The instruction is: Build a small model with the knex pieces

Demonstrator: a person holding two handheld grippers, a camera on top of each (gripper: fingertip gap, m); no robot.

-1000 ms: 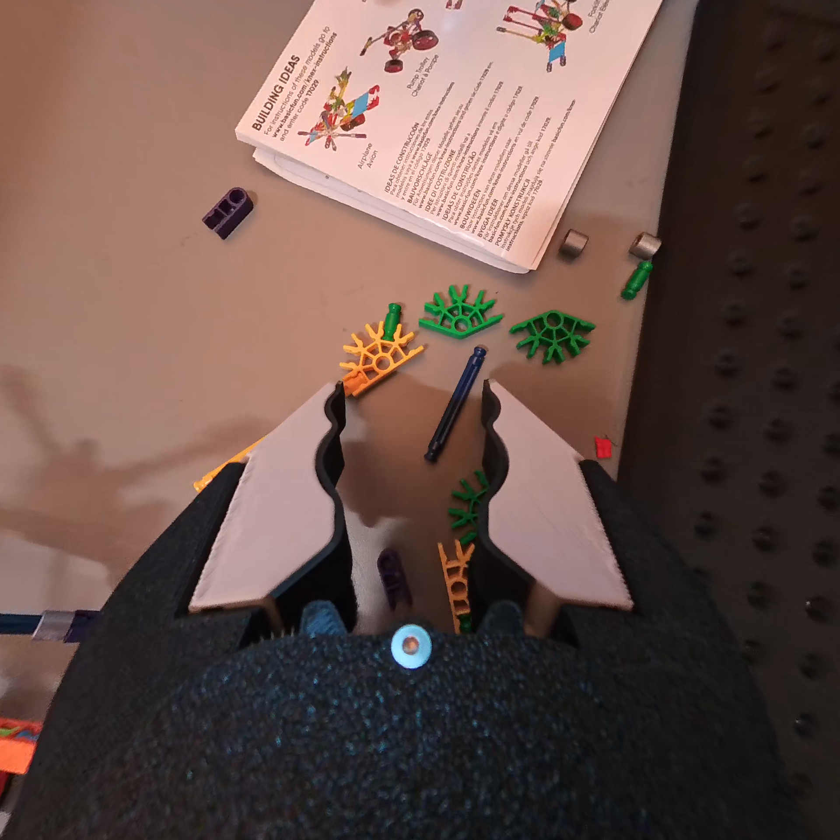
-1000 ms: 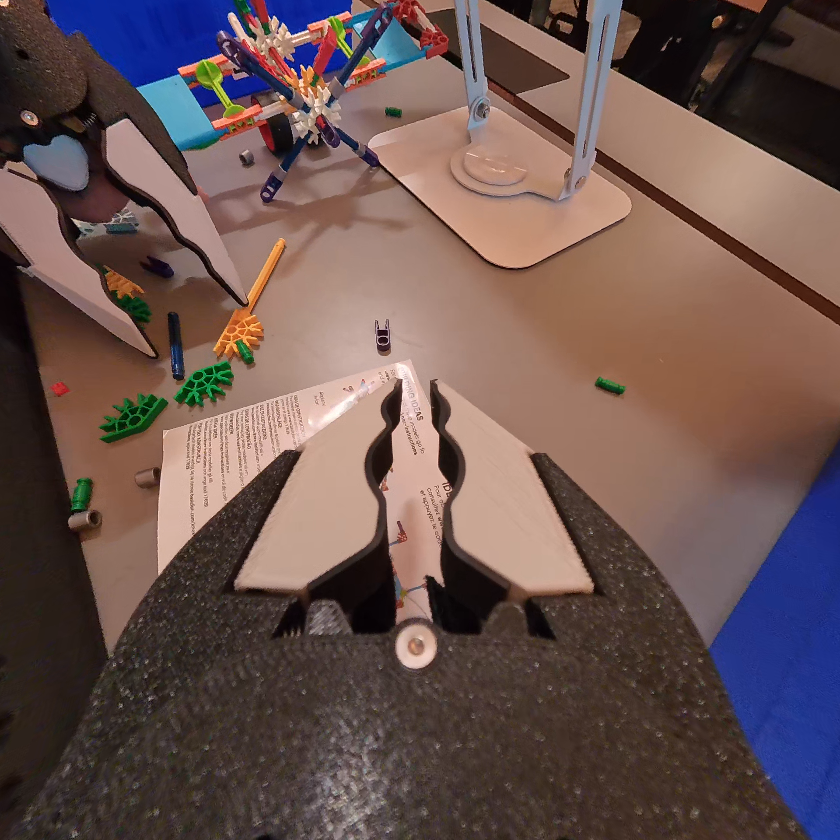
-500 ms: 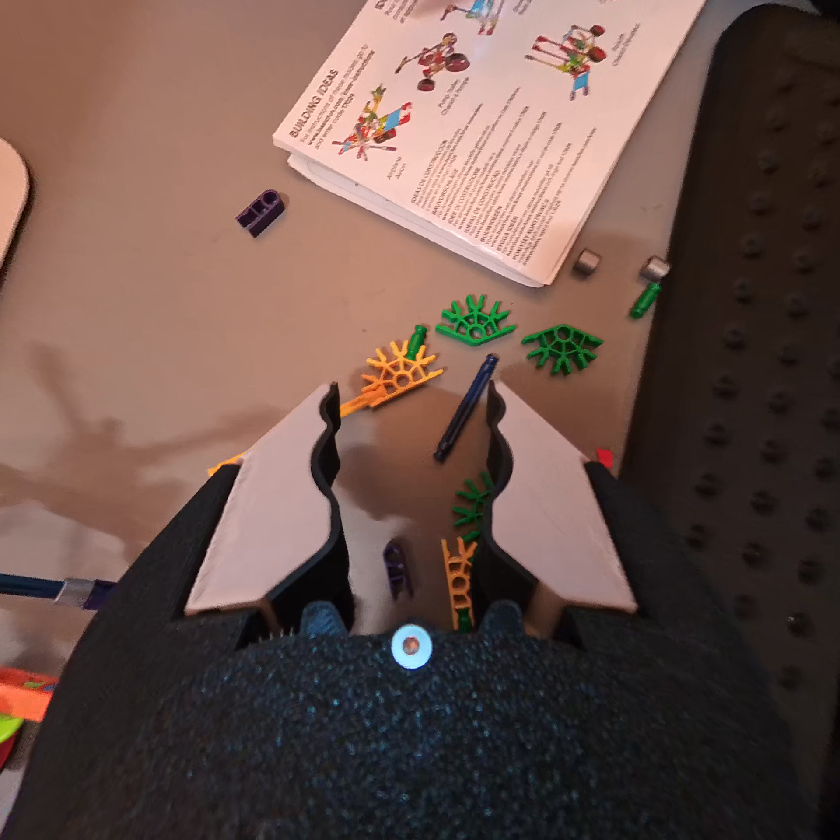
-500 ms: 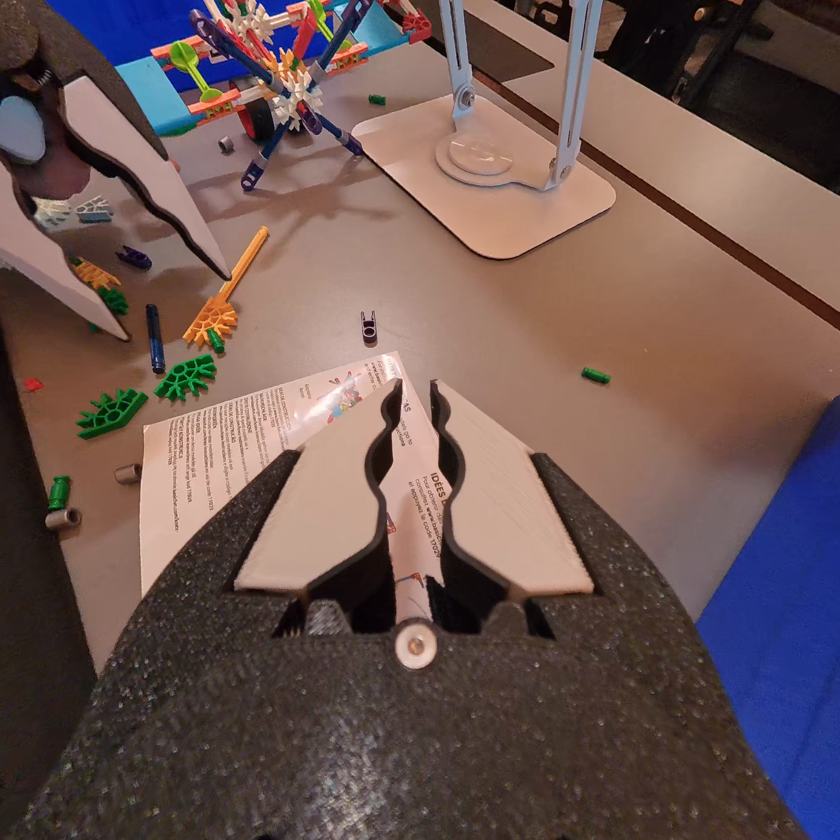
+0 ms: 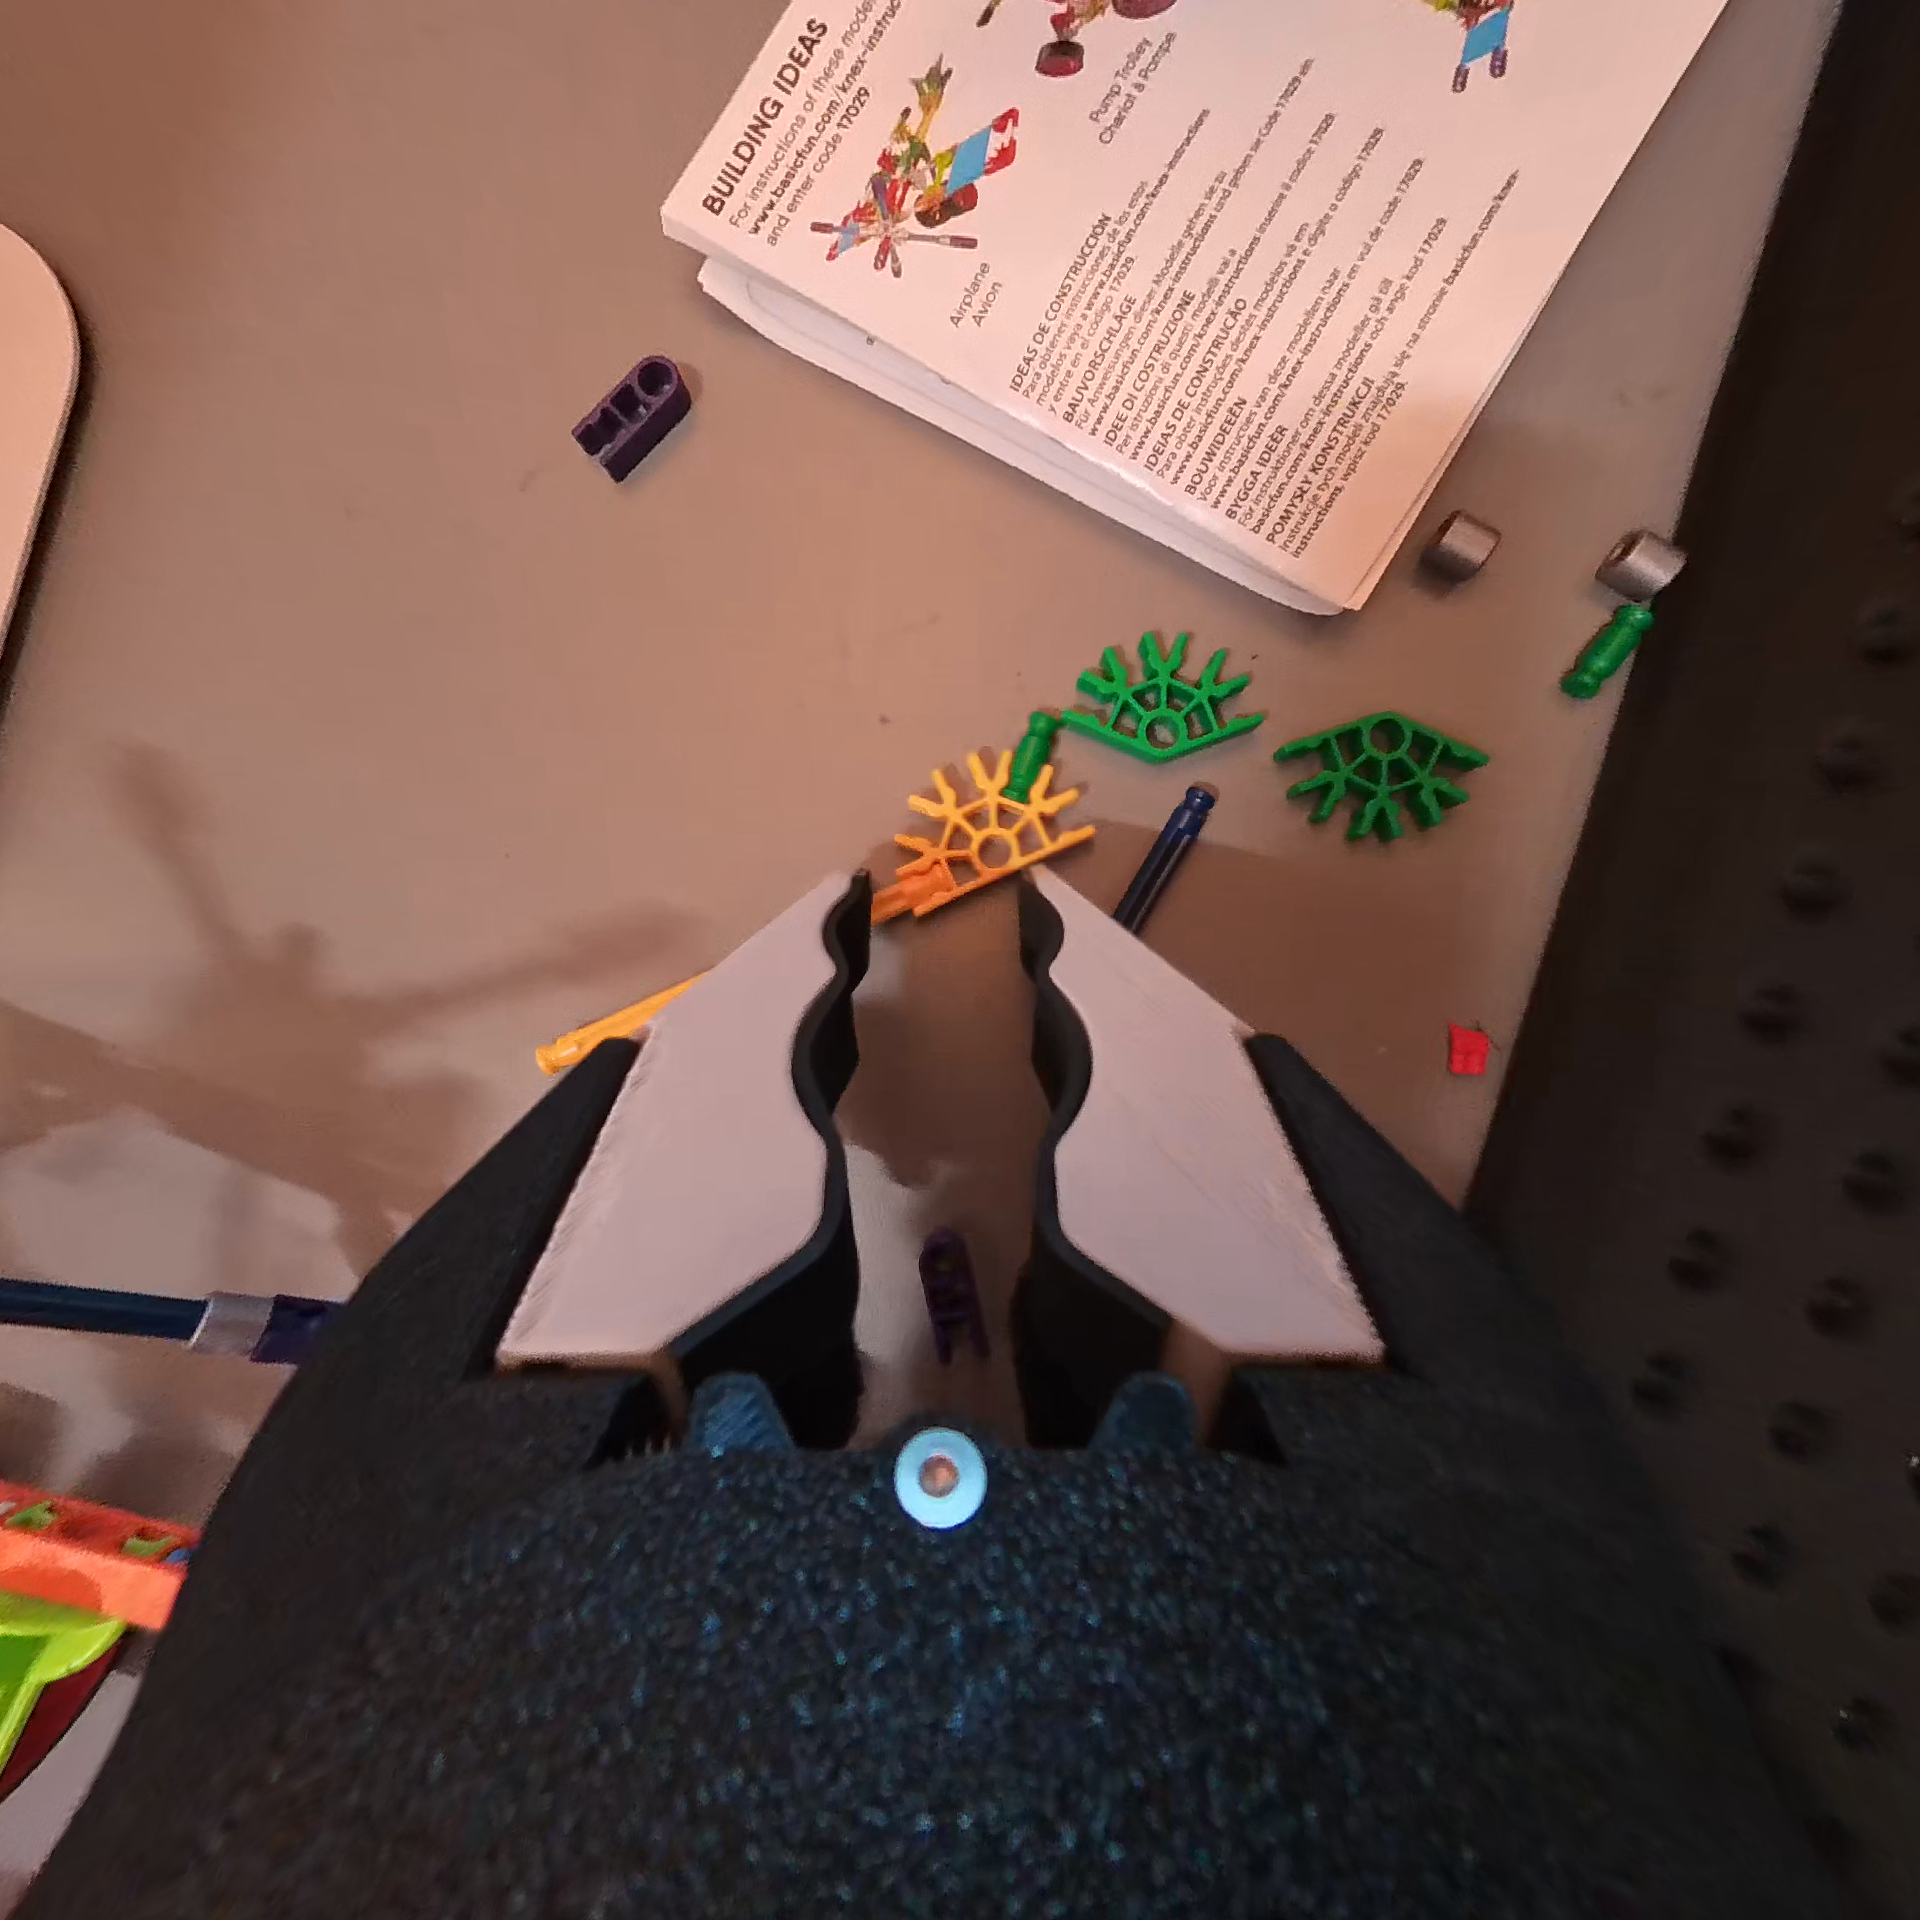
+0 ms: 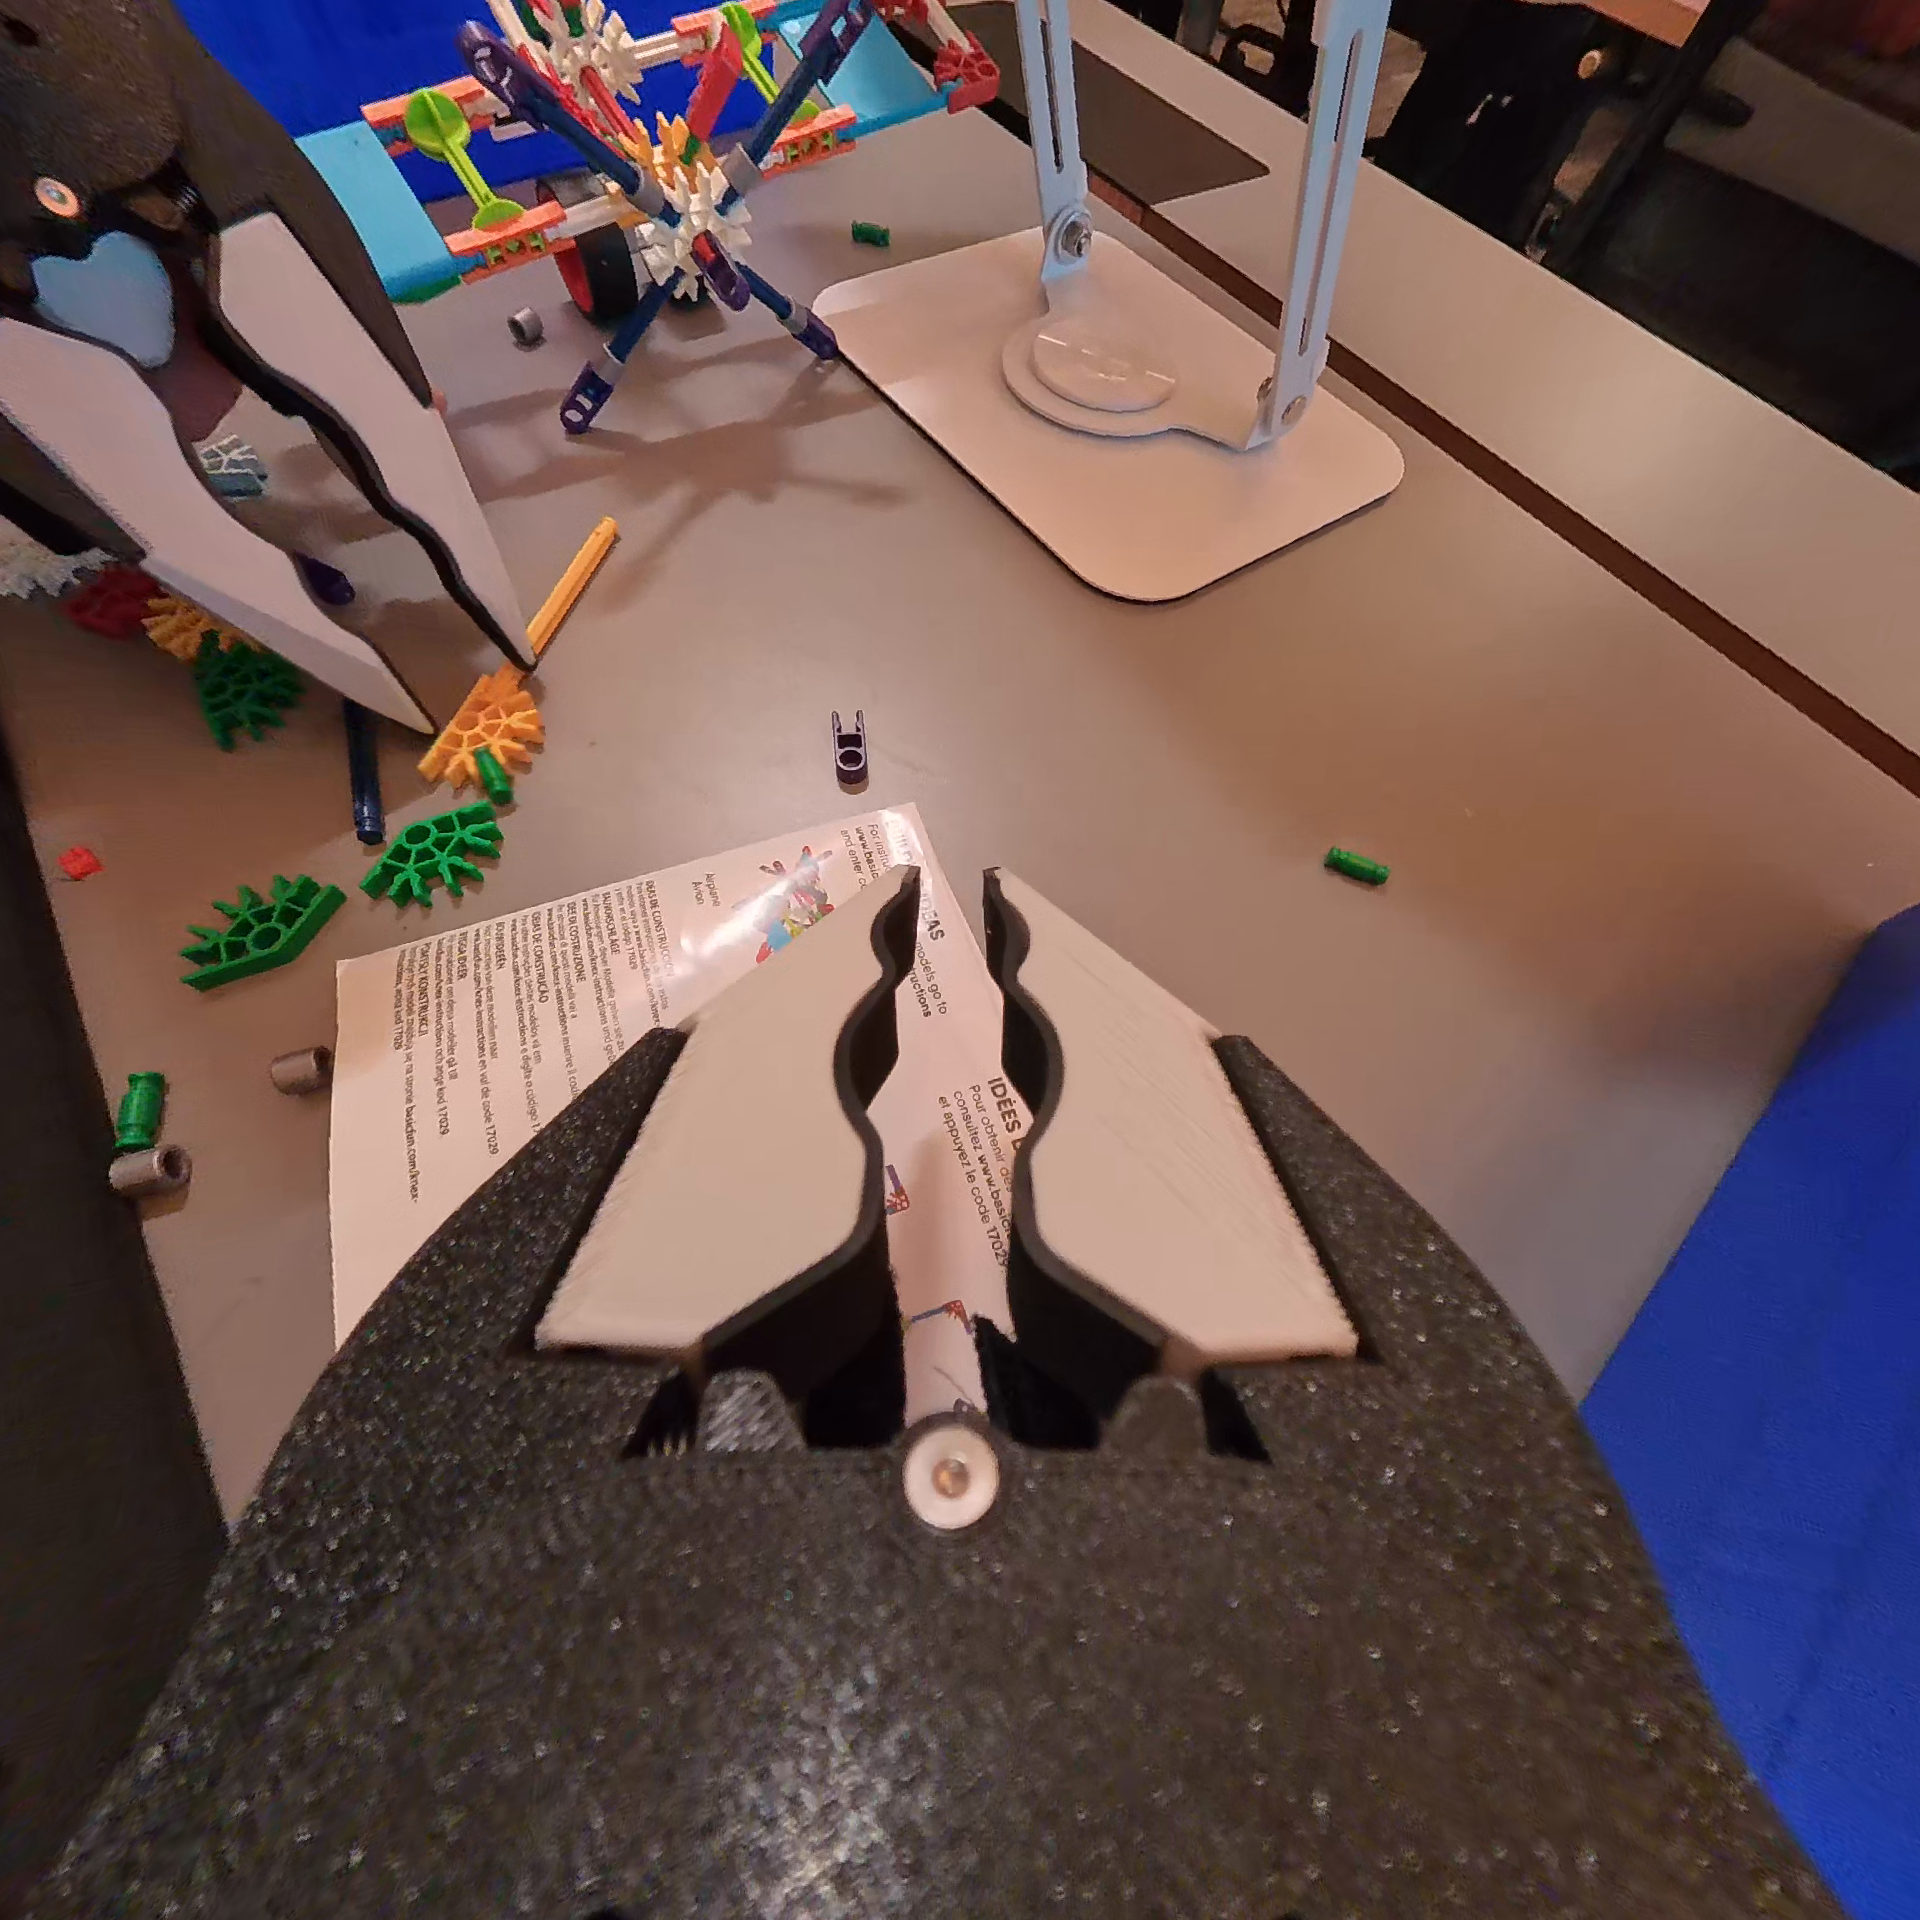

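left gripper (image 5: 940,883) moved to the orange connector (image 5: 992,831), fingers wide; right gripper (image 6: 951,883) narrow, empty.

Left gripper (image 5: 940,894): jaws parted, empty, tips low over the grey table (image 5: 416,623), just short of the orange fan-shaped connector (image 5: 987,836) on its yellow rod (image 5: 613,1034). A dark blue rod (image 5: 1164,857) lies beside the right finger; a small purple clip (image 5: 951,1294) shows between the fingers.

Right gripper (image 6: 951,883): jaws narrowly parted, empty, above the white instruction booklet (image 6: 540,997).
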